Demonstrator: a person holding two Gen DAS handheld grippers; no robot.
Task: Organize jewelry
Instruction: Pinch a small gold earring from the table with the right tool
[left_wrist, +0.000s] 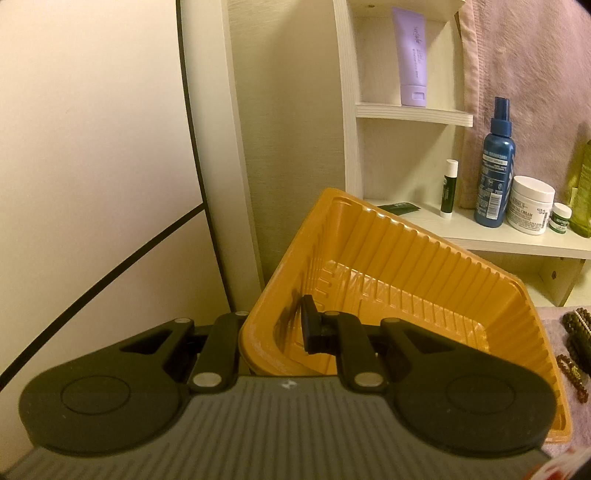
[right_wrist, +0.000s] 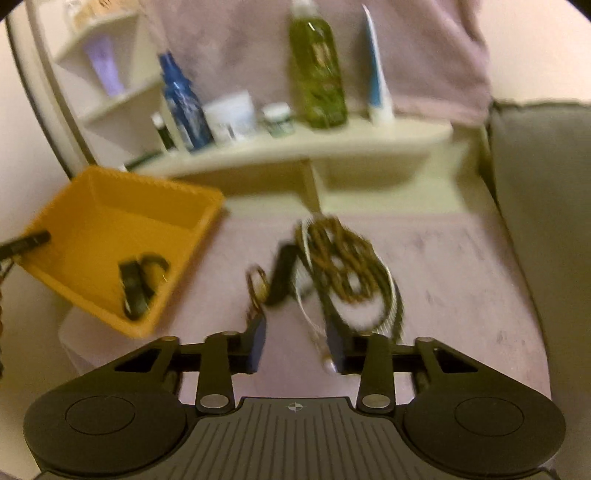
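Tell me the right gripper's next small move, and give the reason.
Probably ease the right gripper forward and down onto the pile of beaded necklaces and close. Its jaws stand apart with nothing between them, the pile lies just ahead on the pink cloth, and the left gripper holds the orange tray tilted, with a couple of dark pieces already inside.
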